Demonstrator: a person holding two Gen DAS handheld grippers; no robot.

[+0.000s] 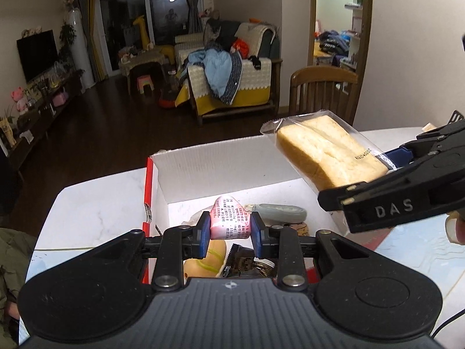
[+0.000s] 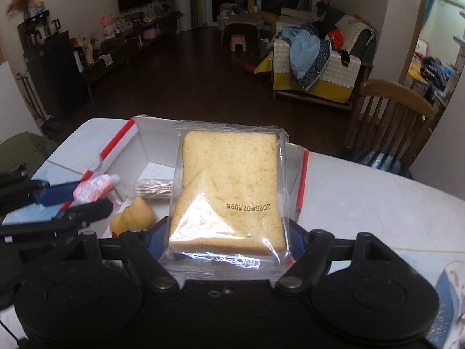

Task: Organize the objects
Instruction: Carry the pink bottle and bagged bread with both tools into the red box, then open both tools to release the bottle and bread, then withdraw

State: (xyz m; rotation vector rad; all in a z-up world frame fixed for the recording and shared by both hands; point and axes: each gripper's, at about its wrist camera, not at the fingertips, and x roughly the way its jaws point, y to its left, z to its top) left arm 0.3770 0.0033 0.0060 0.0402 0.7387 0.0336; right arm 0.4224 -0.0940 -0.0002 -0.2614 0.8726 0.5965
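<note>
left gripper (image 1: 229,229) at lower centre pinches pink tube (image 1: 228,218) over box (image 1: 221,165), probably to drop in. right gripper (image 2: 226,242) clamps bagged bread (image 2: 229,186) wide, centre frame, above box too.

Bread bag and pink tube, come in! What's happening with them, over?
Left gripper shut on pink tube. Right gripper shut on bread bag. Both above open white box, already part full. Nothing in the way.
</note>
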